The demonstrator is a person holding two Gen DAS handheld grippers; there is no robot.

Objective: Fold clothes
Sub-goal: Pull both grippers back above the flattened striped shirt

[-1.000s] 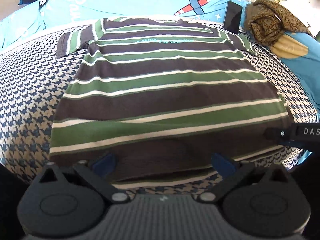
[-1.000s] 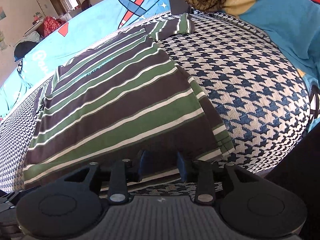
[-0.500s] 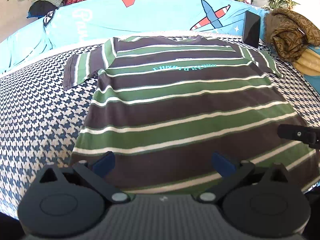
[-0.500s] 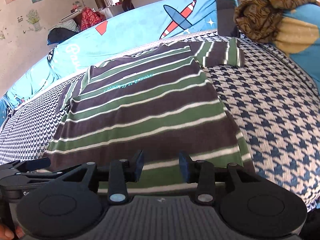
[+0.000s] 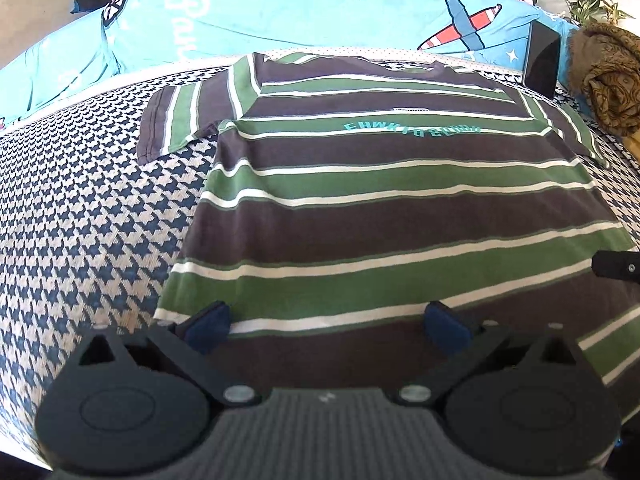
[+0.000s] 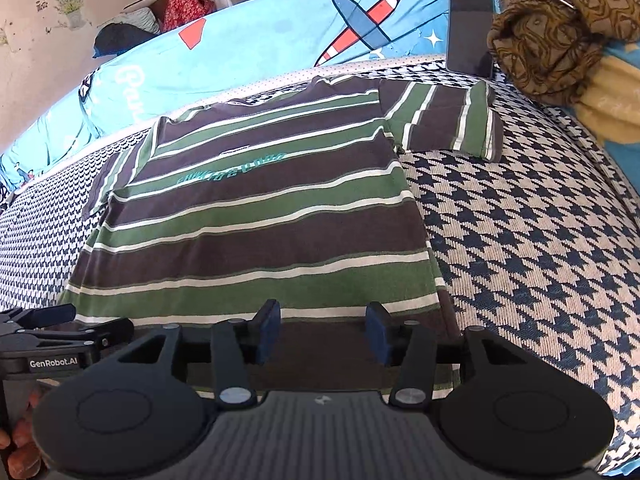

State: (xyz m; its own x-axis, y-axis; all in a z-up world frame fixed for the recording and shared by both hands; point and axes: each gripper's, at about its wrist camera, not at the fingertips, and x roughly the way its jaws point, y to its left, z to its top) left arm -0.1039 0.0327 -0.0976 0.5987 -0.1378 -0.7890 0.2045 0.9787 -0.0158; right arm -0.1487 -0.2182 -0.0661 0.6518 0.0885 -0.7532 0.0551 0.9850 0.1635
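**Shirt spread flat, no fold made yet**

The green, brown and white striped cotton T-shirt [image 5: 400, 208] is lying face up and fully spread on the blue-and-cream houndstooth bed cover [image 5: 80, 216], collar toward the light blue aeroplane-print bedding [image 5: 320, 12], both short sleeves lying out to the sides. No fold is showing anywhere, so the task is looking barely begun. The left tool [image 5: 326, 326] is hovering over the near hem with its blue pads wide apart, nothing between them. The right tool [image 6: 323, 330] is hanging above the hem near the shirt's right corner, its jaws opening and not pressing on the cloth. Gripping the hem or sides and every fold are still remaining.
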